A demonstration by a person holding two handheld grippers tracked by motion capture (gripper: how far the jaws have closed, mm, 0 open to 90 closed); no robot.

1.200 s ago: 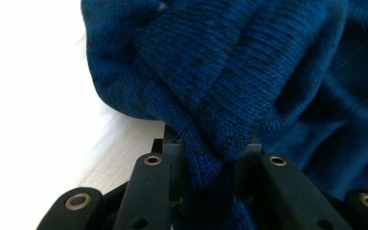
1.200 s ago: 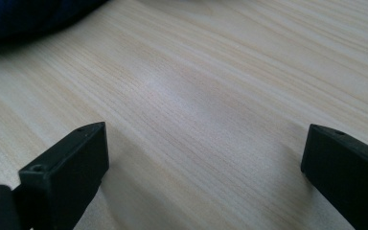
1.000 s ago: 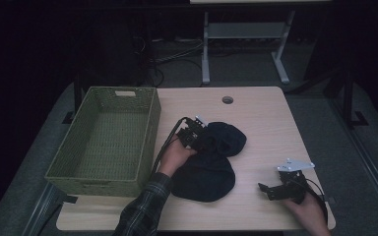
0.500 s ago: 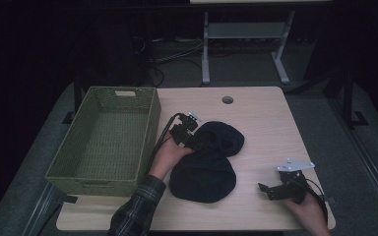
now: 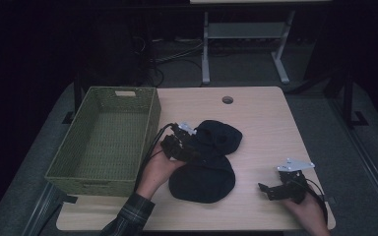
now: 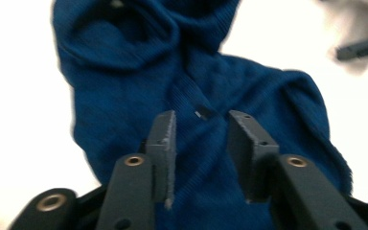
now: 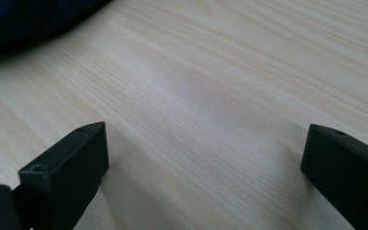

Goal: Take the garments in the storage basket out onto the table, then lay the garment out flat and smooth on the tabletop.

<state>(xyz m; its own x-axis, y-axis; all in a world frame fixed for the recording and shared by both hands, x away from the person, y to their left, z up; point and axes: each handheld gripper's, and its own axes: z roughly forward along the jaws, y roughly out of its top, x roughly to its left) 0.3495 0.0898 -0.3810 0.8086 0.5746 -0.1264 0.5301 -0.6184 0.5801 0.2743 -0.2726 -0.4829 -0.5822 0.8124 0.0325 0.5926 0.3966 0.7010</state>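
Beside the basket (image 5: 103, 142), the blue cloth (image 5: 206, 157) lies lengthwise away from the person, left gripper (image 5: 189, 145) jaws unclenched above it.

one dark blue knit garment (image 5: 204, 162), crumpled in two rounded mounds, lies on the table centre: upper mound at 1 o'clock, lower mound at 6 o'clock. ribbed weave and folds are visible (image 6: 206, 91).
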